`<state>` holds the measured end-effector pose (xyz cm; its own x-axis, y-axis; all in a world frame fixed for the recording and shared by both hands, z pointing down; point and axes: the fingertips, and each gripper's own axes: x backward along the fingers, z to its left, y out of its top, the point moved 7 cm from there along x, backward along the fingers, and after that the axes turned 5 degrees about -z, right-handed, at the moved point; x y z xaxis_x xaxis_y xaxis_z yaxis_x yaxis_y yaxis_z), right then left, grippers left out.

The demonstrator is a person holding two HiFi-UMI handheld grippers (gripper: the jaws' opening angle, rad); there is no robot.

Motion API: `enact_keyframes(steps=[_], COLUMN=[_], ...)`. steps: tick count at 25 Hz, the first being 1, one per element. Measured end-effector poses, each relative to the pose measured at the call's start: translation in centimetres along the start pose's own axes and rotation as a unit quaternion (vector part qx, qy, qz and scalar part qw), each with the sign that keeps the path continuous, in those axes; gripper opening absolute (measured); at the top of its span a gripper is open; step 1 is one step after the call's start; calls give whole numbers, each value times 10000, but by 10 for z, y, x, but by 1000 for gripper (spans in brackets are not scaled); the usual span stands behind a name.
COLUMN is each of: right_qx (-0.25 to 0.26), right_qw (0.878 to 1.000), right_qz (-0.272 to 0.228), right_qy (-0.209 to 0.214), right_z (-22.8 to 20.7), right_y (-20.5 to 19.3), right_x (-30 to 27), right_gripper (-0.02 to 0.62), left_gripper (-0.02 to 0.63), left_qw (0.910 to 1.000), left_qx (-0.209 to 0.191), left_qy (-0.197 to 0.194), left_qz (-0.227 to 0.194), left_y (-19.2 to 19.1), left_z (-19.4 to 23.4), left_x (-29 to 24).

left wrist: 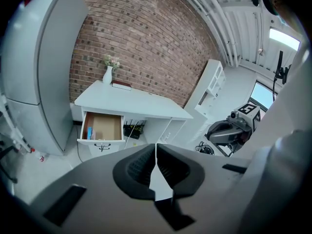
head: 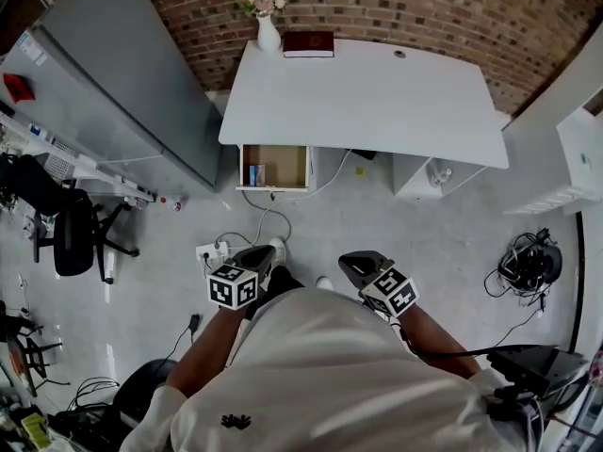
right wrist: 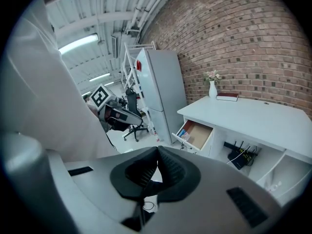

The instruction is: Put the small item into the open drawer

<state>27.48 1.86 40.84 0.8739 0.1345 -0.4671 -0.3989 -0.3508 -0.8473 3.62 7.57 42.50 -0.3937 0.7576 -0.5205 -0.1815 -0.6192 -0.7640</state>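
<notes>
The white desk [head: 377,97] stands against the brick wall, with its open drawer [head: 275,166] pulled out under the left end. The drawer also shows in the left gripper view [left wrist: 103,126] and the right gripper view [right wrist: 197,133]. A small blue item [head: 256,174] lies at the drawer's left side. My left gripper [head: 264,254] is held close to my body over the floor, jaws shut with nothing between them [left wrist: 156,149]. My right gripper [head: 351,263] is beside it, also shut and empty [right wrist: 157,154]. Both are well short of the desk.
A vase of flowers [head: 268,26] and a red book [head: 308,43] sit at the desk's back edge. A tall grey cabinet [head: 122,73] stands left, an office chair [head: 71,229] beside it. A power strip with cables [head: 215,250] lies on the floor; a white shelf [head: 577,158] stands right.
</notes>
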Motion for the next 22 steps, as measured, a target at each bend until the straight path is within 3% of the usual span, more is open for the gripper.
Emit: enact_keyframes(steps=[22], right_qx=[-181], right_qw=[9998], right_qz=[-19], right_qy=[-81], right_z=[-7], right_y=[-15], right_x=[4], right_gripper=[29], left_gripper=[31], left_qw=[9998], left_qx=[2], left_qy=[16], left_qz=[177], left_y=[-4], left_z=[1], left_x=[-16])
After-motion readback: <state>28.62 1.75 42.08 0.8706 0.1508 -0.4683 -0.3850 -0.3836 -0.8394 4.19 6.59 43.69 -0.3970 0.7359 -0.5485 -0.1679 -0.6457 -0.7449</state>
